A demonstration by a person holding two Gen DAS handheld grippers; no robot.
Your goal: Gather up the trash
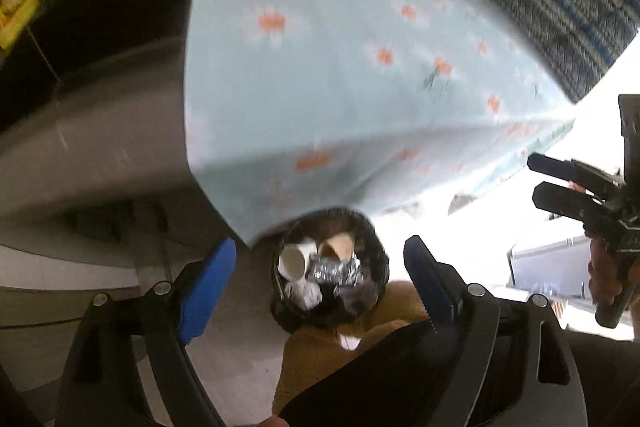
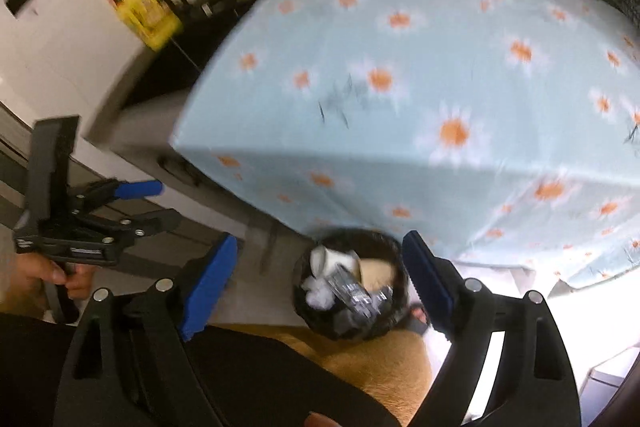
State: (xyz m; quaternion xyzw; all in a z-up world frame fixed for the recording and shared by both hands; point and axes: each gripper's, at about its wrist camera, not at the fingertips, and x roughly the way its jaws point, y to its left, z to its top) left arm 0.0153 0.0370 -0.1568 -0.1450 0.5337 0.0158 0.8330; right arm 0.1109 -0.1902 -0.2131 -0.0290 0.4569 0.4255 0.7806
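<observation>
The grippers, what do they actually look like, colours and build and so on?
Both are alike. The left gripper and right gripper have black plastic frames with slotted arms, round silver pivot pins and flat blue finger pads, ridged on the inner face. Seen from the side, each has a black pistol-style handle and an upright black plate. The holding hand is bare; no cables show.

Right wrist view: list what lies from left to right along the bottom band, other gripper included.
Left gripper held in a hand → right gripper's left blue finger → black trash bin holding cups and foil → its right blue finger.
</observation>
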